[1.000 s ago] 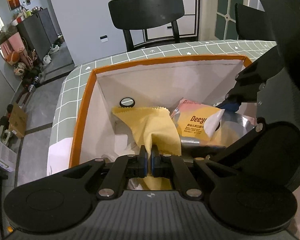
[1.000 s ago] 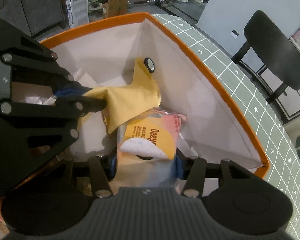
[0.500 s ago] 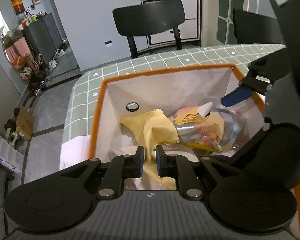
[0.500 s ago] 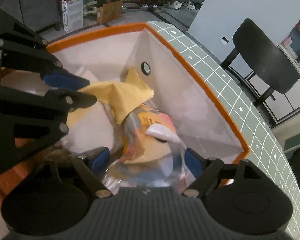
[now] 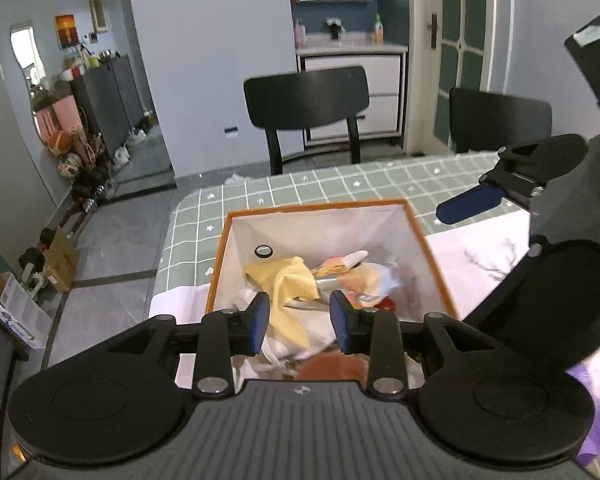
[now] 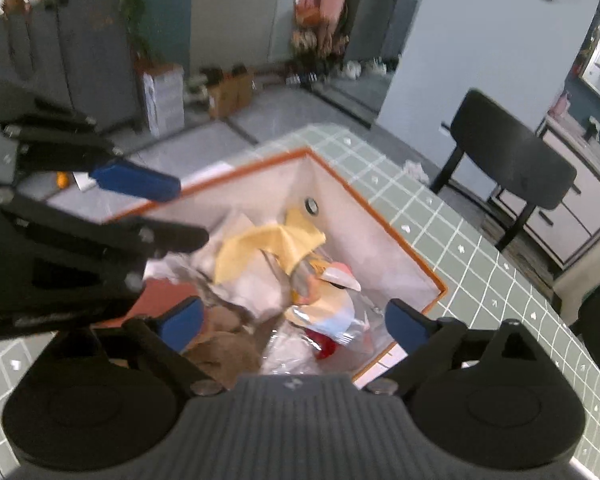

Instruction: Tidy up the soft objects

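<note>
Both held above the orange-rimmed box (image 5: 432, 250), clear of its walls. Left gripper (image 5: 299, 322) spread partway, holding nothing. Right gripper (image 6: 296, 320) spread wide, holding nothing. Yellow cloth (image 5: 288, 284) and wipes packet (image 6: 328, 300) lying loose inside the box, cloth toward the far-left corner. Green gridded table (image 5: 260, 204) around the rim.

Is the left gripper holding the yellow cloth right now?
No. The left gripper is open, its fingers spread apart above the box, and the yellow cloth lies loose inside.
</note>
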Demonstrator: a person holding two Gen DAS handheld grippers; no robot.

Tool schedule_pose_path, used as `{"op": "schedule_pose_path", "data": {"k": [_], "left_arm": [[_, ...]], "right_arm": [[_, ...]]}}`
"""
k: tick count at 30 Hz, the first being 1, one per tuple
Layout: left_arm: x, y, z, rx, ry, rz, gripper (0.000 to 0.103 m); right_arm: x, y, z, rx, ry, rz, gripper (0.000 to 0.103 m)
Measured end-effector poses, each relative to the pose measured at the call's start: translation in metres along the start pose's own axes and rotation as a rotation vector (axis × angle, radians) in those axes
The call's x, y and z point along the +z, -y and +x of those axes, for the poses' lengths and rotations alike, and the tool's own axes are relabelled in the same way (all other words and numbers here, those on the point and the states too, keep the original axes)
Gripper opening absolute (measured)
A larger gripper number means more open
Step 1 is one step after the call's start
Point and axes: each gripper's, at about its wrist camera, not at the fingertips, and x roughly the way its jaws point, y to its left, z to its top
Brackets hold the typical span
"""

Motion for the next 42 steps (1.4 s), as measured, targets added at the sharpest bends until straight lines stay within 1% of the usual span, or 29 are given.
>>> {"op": "schedule_pose_path", "data": {"k": [1,2,3,4,6,7,8,10,11,12,13,15,17,19,22,25,27,29,31,35,37,39,42], "left_arm": [[-0.002,0.0,-0.004,0.0,0.004,-0.013,0.041],[-0.005,0.001,-0.007,0.001,0.008,-0.032,0.045],[-0.007,0.0,-0.011,0.003,0.013,-0.05,0.052],[-0.009,0.0,-0.014,0.009,0.018,-0.065,0.057],[-0.015,0.002,-0.021,0.035,0.036,-0.088,0.082],[-0.017,0.002,-0.024,0.048,0.049,-0.1,0.087],[-0.019,0.002,-0.027,0.059,0.061,-0.113,0.09],[-0.021,0.003,-0.033,0.077,0.078,-0.148,0.09],[-0.022,0.004,-0.034,0.086,0.083,-0.171,0.093],[-0.023,0.005,-0.034,0.1,0.09,-0.197,0.098],[-0.024,0.006,-0.034,0.117,0.094,-0.22,0.1],[-0.025,0.01,-0.035,0.162,0.09,-0.233,0.1],[-0.028,0.017,-0.035,0.22,0.099,-0.237,0.1],[-0.03,0.019,-0.032,0.261,0.096,-0.26,0.1],[-0.034,0.017,-0.029,0.294,0.076,-0.33,0.1],[-0.04,0.014,-0.024,0.325,0.052,-0.408,0.1],[-0.042,0.015,-0.02,0.346,0.026,-0.43,0.1],[-0.045,0.021,-0.02,0.369,0.003,-0.424,0.1],[-0.047,0.028,-0.018,0.385,-0.001,-0.413,0.1],[-0.049,0.039,-0.018,0.391,0.005,-0.416,0.1],[-0.048,0.044,-0.016,0.391,0.007,-0.414,0.1],[-0.046,0.051,-0.016,0.394,0.006,-0.405,0.1],[-0.045,0.059,-0.016,0.4,0.011,-0.395,0.1]], "right_arm": [[-0.003,-0.001,-0.005,0.0,0.015,-0.002,0.1],[-0.006,-0.003,-0.01,0.0,0.027,-0.002,0.1],[-0.01,-0.003,-0.012,-0.006,0.037,0.002,0.1],[-0.014,-0.003,-0.015,-0.013,0.043,0.007,0.1],[-0.02,-0.003,-0.017,-0.025,0.058,0.012,0.1],[-0.024,-0.004,-0.018,-0.034,0.066,0.012,0.1],[-0.028,-0.004,-0.02,-0.046,0.079,0.011,0.1],[-0.036,-0.004,-0.023,-0.069,0.104,0.02,0.1],[-0.04,-0.002,-0.023,-0.083,0.113,0.031,0.1],[-0.043,0.0,-0.022,-0.098,0.117,0.047,0.1],[-0.046,0.001,-0.022,-0.114,0.113,0.065,0.1],[-0.052,0.006,-0.022,-0.132,0.105,0.097,0.1],[-0.061,0.012,-0.024,-0.143,0.139,0.14,0.1],[-0.068,0.017,-0.024,-0.151,0.145,0.174,0.1],[-0.072,0.025,-0.021,-0.174,0.126,0.208,0.1],[-0.072,0.023,-0.023,-0.197,0.108,0.21,0.1],[-0.074,0.022,-0.027,-0.18,0.116,0.219,0.1],[-0.075,0.025,-0.031,-0.132,0.129,0.239,0.1],[-0.076,0.028,-0.034,-0.088,0.144,0.274,0.1],[-0.081,0.035,-0.027,-0.04,0.148,0.324,0.1],[-0.08,0.037,-0.019,-0.055,0.114,0.319,0.1],[-0.08,0.039,-0.021,-0.08,0.121,0.31,0.1],[-0.082,0.045,-0.025,-0.06,0.128,0.327,0.1]]}}
